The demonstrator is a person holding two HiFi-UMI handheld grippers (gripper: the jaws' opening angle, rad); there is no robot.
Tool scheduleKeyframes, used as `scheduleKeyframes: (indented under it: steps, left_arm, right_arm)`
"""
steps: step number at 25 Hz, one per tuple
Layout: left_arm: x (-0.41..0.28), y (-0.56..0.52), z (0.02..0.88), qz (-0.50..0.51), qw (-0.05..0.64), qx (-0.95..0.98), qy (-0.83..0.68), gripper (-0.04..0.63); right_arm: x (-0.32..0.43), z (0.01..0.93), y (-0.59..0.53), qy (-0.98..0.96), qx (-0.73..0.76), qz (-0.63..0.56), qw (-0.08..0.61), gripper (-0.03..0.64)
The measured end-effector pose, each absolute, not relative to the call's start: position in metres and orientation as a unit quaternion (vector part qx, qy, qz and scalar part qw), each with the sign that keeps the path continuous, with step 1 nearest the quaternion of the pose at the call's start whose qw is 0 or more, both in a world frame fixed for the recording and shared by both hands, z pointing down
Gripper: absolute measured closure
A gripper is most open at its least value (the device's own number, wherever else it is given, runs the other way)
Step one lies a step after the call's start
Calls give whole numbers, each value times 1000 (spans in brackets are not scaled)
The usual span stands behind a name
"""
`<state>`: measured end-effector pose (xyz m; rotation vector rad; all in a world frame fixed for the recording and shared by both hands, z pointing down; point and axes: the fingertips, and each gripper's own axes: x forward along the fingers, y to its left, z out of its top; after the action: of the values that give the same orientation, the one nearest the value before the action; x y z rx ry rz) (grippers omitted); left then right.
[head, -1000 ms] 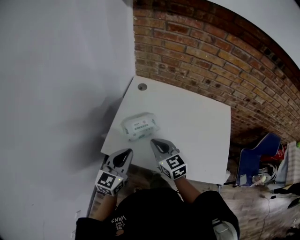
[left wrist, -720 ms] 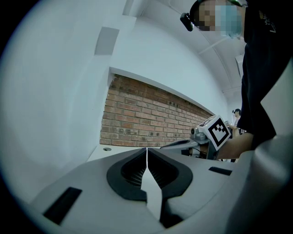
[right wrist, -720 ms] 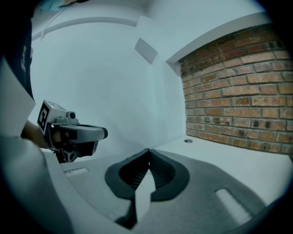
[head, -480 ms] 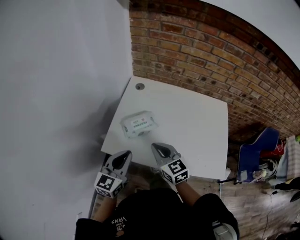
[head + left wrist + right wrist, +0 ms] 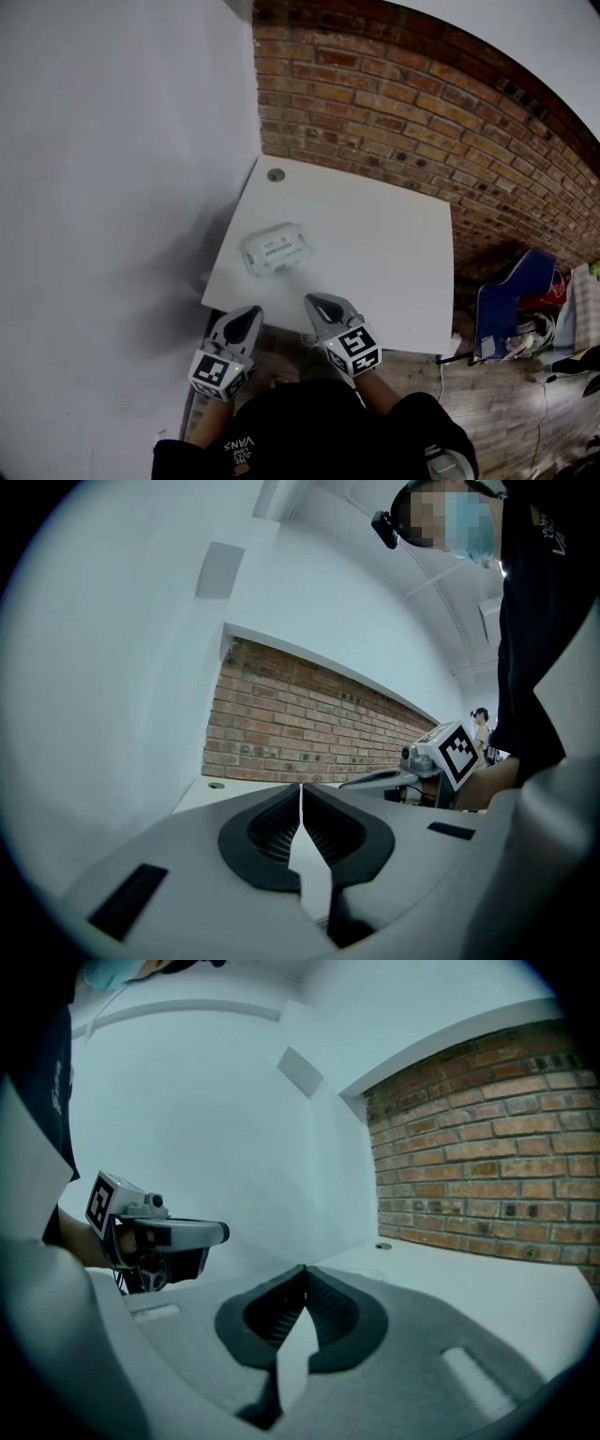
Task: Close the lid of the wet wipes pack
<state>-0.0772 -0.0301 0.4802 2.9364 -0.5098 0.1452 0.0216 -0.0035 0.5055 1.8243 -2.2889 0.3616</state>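
A white wet wipes pack lies flat on the white table, near its left edge, with its lid down. My left gripper hangs at the table's near edge, short of the pack, its jaws shut with nothing between them. My right gripper sits just right of it, over the near edge, also shut and empty. In the left gripper view the closed fingertips point over the table and the right gripper shows at the right. The right gripper view shows its fingertips touching and the left gripper at the left.
A brick wall runs behind the table and a plain white wall stands on its left. A round cable hole sits at the table's far left corner. A blue chair and clutter stand on the floor at the right.
Both grippers have drawn back slightly toward me, away from the pack. The head view has shifted a little; the pack lies where it was.
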Motion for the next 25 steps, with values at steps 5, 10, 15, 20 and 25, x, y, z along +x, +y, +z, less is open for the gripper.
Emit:
scheduleKeyframes:
  steps: [5, 10, 15, 20, 25]
  left_arm:
    - [-79, -23, 483, 46, 82, 982, -163, 584]
    - [-81, -22, 480, 38, 81, 982, -164, 584]
    - [-85, -20, 482, 40, 81, 983, -161, 584]
    - [-88, -21, 485, 42, 85, 982, -165, 584]
    - [-87, -21, 481, 42, 85, 981, -166, 584]
  right_arm:
    - [20, 504, 3, -769, 620, 125, 98, 620]
    - [18, 503, 7, -767, 621, 124, 99, 620]
    - [18, 504, 10, -765, 624, 122, 105, 620]
    - [17, 505, 11, -765, 622, 123, 110, 620]
    - [17, 503, 10, -766, 621, 122, 113, 620]
